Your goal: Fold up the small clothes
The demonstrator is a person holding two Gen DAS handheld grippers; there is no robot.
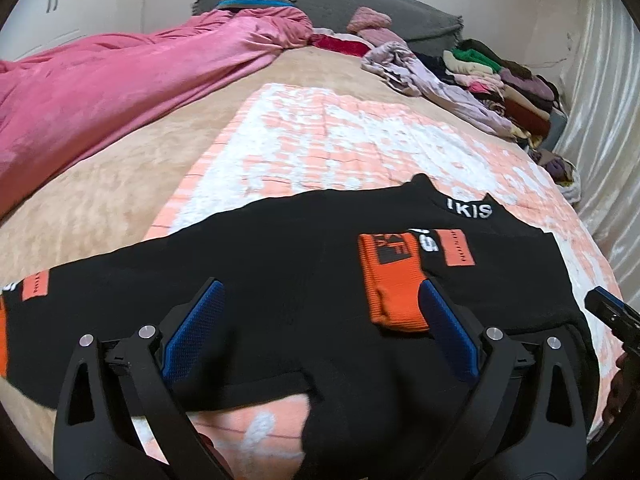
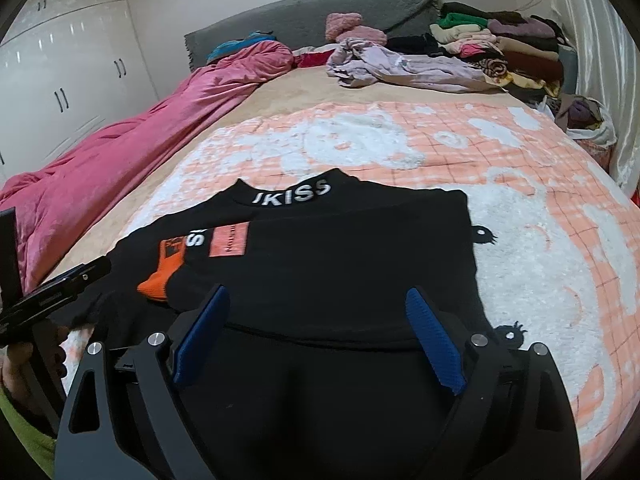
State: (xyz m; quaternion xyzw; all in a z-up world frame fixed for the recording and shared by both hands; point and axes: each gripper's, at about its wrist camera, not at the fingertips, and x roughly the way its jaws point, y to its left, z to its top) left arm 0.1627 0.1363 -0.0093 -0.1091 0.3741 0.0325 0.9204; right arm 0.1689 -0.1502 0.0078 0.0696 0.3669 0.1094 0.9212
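A small black top with white lettering on its collar and orange patches lies on a peach and white blanket. One sleeve with an orange cuff is folded in across the chest. My left gripper is open and empty just above the shirt's lower part. The shirt also shows in the right wrist view, its right side folded in. My right gripper is open and empty above the shirt's lower right part. The other gripper shows at each view's edge.
A pink duvet runs along the bed's left side. A pile of folded and loose clothes sits at the far right by the grey headboard. A white wardrobe stands at left, a curtain at right.
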